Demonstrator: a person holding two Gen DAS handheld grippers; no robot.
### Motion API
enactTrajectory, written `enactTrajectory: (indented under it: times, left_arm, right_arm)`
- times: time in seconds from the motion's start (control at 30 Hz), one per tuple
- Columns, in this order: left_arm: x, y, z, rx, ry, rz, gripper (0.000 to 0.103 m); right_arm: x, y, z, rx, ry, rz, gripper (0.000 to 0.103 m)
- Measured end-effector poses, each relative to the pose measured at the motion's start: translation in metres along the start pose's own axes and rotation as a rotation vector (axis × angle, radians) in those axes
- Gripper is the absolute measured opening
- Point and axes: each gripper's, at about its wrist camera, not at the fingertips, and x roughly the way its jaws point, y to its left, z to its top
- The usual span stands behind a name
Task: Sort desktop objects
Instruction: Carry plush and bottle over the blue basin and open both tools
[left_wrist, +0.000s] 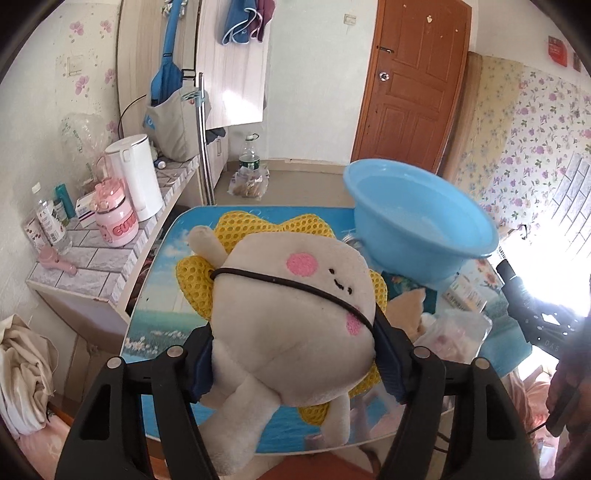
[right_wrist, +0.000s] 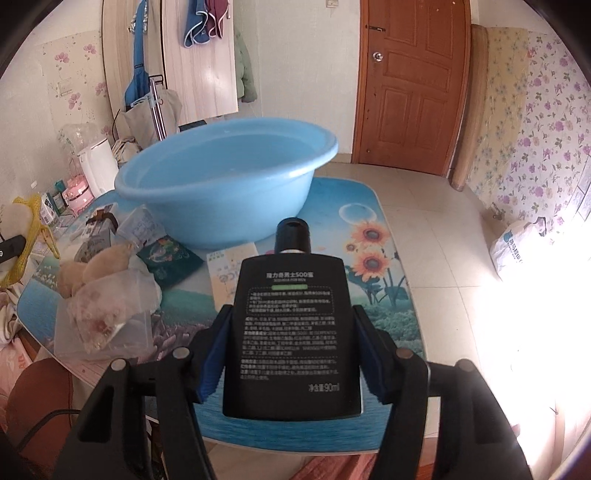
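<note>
above the table (right_wrist: 373, 206), left hand-held gripper (left_wrist: 293, 354) clamps plush toy (left_wrist: 295, 295), right hand-held gripper (right_wrist: 291, 354) black bottle (right_wrist: 291, 332).

Left gripper (left_wrist: 293, 363): two matte black, tapering arms with slotted cut-outs, round silver screw heads at the joints, and dark blue pads lining the inner faces of the fingers (left_wrist: 201, 369). Right gripper (right_wrist: 291, 356): the same black frame, silver screws and blue-padded fingers (right_wrist: 213, 360), with a thin black cable trailing at its lower left.
</note>
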Motion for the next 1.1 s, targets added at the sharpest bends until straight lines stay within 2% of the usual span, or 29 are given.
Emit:
enactTrajectory:
  times: [0.13,0.27,0.5,0.6,0.77,0.83,0.93,1.1]
  left_arm:
    - [0.007,-0.028,0.028,0.044,-0.046,-0.059,0.07]
    - [0.021,-0.056,0.049,0.084,-0.063,-0.118,0.071]
    - [0.061,-0.1,0.078,0.135,-0.044,-0.178,0.072]
    - [0.082,-0.111,0.088,0.146,-0.009,-0.197,0.076]
    - [0.102,-0.115,0.099,0.167,0.043,-0.214,0.08]
    - [0.1,-0.112,0.1,0.171,0.03,-0.213,0.081]
    - [0.096,-0.106,0.099,0.173,0.022,-0.226,0.094]
    - [0.09,-0.102,0.101,0.213,-0.011,-0.189,0.095]
  right_arm:
    - [-0.012,-0.006,0.015,0.011,-0.037,-0.015,0.061]
    - [-0.018,-0.01,0.03,0.03,-0.064,0.015,0.061]
    - [-0.009,0.005,0.062,-0.009,-0.092,0.056,0.061]
    - [0.001,0.013,0.074,-0.027,-0.096,0.077,0.061]
    - [0.023,0.021,0.092,-0.021,-0.087,0.112,0.061]
    - [0.034,0.024,0.097,-0.02,-0.071,0.127,0.061]
    - [0.048,0.03,0.103,-0.025,-0.053,0.145,0.061]
    - [0.059,0.036,0.111,-0.028,-0.064,0.155,0.061]
